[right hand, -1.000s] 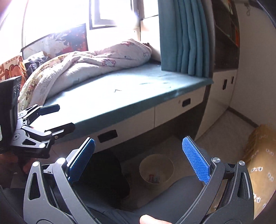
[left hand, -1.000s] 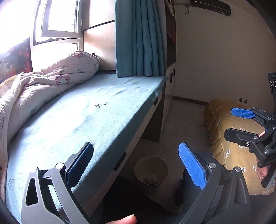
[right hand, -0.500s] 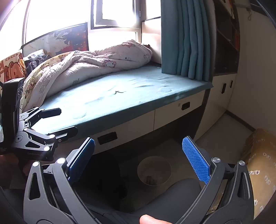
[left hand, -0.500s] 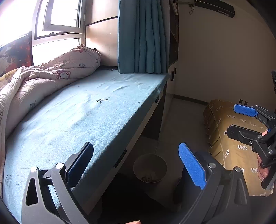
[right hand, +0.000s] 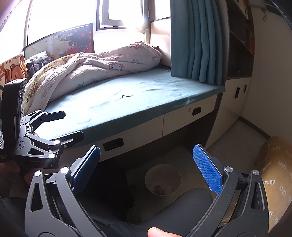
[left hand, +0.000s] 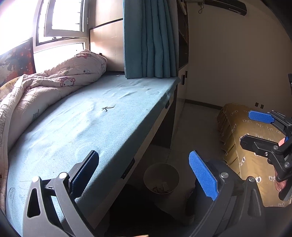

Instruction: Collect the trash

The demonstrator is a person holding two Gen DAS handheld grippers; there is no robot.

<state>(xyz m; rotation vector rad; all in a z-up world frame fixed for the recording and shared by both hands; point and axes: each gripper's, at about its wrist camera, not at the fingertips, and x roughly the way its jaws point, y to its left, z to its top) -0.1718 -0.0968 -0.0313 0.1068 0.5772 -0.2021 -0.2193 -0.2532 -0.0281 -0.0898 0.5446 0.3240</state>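
1. A pink blanket [left hand: 54, 82] lies bunched up on the blue-green bed [left hand: 76, 131].
2. A blue curtain [left hand: 149, 38] hangs by the window [right hand: 120, 11].
3. A yellow-brown covered thing [left hand: 242, 138] sits on the floor.

Both wrist cameras look forward between their own fingers, from low beside the bed [left hand: 76, 127]. The left faces along it toward the curtain [left hand: 151, 38]; the right faces across. Both share the bin [right hand: 163, 179].
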